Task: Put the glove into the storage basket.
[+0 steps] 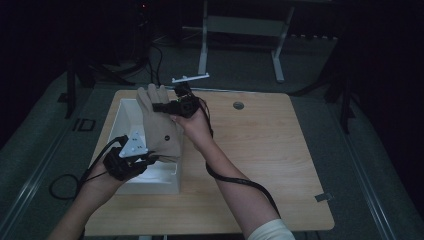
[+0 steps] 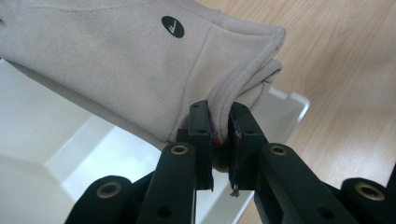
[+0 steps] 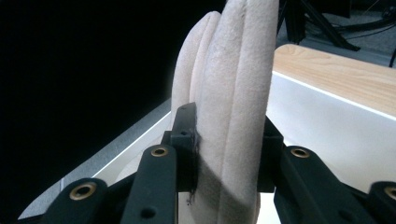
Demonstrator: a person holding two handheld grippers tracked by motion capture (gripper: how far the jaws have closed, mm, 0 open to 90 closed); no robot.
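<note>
A beige fleece glove (image 1: 159, 125) with a small black oval label hangs stretched above a white bin (image 1: 165, 182) at the table's left. My left gripper (image 1: 150, 160) is shut on the glove's cuff hem (image 2: 243, 88), which bunches between its black jaws. Farther back, my right gripper (image 1: 162, 106) is shut on the glove's fingers (image 3: 233, 107), which stand up thick between its jaws. The glove (image 2: 116, 60) lies spread over the bin's white inside in the left gripper view.
The light wooden table (image 1: 260, 150) has a round cable hole (image 1: 238, 105) at the back. A white bracket-like piece (image 1: 190, 78) lies beyond the table's far edge, and a desk frame (image 1: 240, 30) stands on the dark floor behind.
</note>
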